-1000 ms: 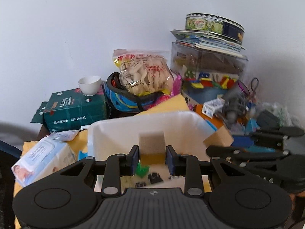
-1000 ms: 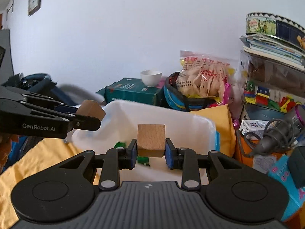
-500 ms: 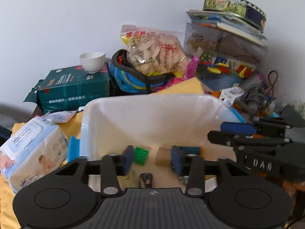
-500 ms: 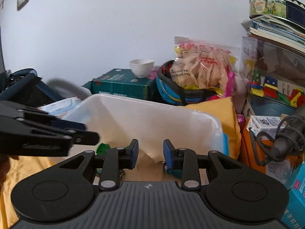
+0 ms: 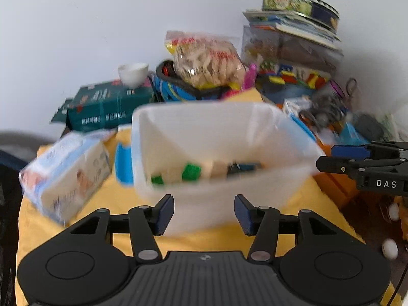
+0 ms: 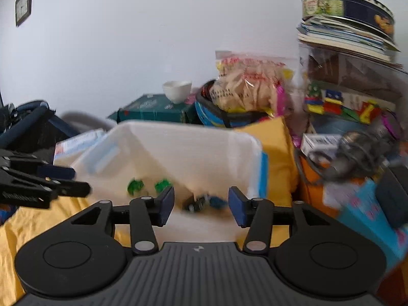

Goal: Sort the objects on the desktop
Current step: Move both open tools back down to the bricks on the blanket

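A white plastic bin (image 5: 219, 127) stands on the yellow cloth (image 5: 107, 204); it also shows in the right wrist view (image 6: 178, 137). Inside lie green bricks (image 5: 191, 171), wooden blocks (image 5: 219, 169) and small dark and blue pieces (image 6: 204, 201). My left gripper (image 5: 204, 215) is open and empty, just in front of the bin's near wall. My right gripper (image 6: 201, 205) is open and empty, over the bin's near right edge. Each gripper shows at the side of the other's view, the right one (image 5: 362, 164) and the left one (image 6: 38, 183).
A wet-wipe pack (image 5: 66, 173) lies left of the bin. Behind it are a green box (image 5: 107, 107) with a white cup (image 5: 133, 74), a snack bag (image 5: 206, 61) on a blue basket, and stacked boxes with a tin (image 5: 301, 7). A hair dryer (image 6: 362, 150) lies at right.
Both grippers let go of their wooden blocks, which now lie in the bin. Both jaws opened wide and both grippers pulled back from the bin.
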{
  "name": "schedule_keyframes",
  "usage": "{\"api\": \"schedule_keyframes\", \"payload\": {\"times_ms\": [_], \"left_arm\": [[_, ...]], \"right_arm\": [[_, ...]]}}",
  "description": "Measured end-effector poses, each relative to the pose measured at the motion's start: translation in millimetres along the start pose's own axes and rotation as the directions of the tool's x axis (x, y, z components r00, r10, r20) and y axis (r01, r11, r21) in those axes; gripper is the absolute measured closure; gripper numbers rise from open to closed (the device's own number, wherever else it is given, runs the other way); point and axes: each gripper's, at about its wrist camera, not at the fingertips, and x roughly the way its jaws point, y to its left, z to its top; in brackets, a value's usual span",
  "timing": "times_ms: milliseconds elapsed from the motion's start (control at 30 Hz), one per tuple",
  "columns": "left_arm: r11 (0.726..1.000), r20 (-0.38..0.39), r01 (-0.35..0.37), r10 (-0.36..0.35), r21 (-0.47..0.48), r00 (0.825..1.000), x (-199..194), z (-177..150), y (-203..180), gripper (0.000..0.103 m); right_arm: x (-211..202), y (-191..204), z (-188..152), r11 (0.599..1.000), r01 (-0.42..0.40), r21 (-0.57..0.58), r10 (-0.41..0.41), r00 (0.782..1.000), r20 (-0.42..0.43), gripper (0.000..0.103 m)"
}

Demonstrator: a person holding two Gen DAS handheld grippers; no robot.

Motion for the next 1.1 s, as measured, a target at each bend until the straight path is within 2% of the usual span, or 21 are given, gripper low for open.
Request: {"api": "schedule_keyframes", "payload": {"times_ms": [200,333,500,600,700,800,867,967,1100], "left_arm": [[0.999,-0.087,0.033,-0.034,-0.015,0.996,-25,-59,-10,0.047],[0.998,-0.167,0.049,-0.054,-0.030,0.985,-29,-96,-14,0.047],[0.994,-0.241,0.073,-0.089,-0.076,0.966,-35,-130,-16,0.047],[0.994,-0.268,0.067,-0.086,-0.082,0.960,-39,-146,-17,0.047],[0.999,-0.250,0.012,-0.021,-0.036,0.968,-47,-153,-19,0.047],[0.995,-0.207,-0.099,0.100,0.013,0.973,-55,-154,-14,0.047],[0.991,-0.208,-0.132,0.133,0.019,0.969,-52,-153,-6,0.048],[0.994,-0.266,-0.111,0.108,0.004,0.958,-40,-159,-1,0.053],[0.998,-0.253,0.014,0.000,0.054,0.967,-45,-165,-24,0.053]], "right_arm": [[-25,13,-53,1.000,-0.010,-0.019,0.008,0.992,-0.122,0.049],[-29,28,-94,0.998,-0.050,-0.033,0.041,0.971,-0.237,0.049],[-32,53,-130,0.988,-0.138,-0.068,0.108,0.939,-0.328,0.051],[-29,71,-142,0.977,-0.181,-0.110,0.128,0.918,-0.376,0.055],[-26,84,-154,0.966,-0.210,-0.152,0.130,0.900,-0.415,0.060],[-34,87,-157,0.967,-0.200,-0.160,0.122,0.908,-0.402,0.060],[-36,88,-156,0.969,-0.193,-0.156,0.117,0.909,-0.399,0.060],[-35,87,-158,0.971,-0.184,-0.154,0.108,0.909,-0.401,0.059],[-40,87,-157,0.972,-0.168,-0.163,0.094,0.917,-0.387,0.059]]}}
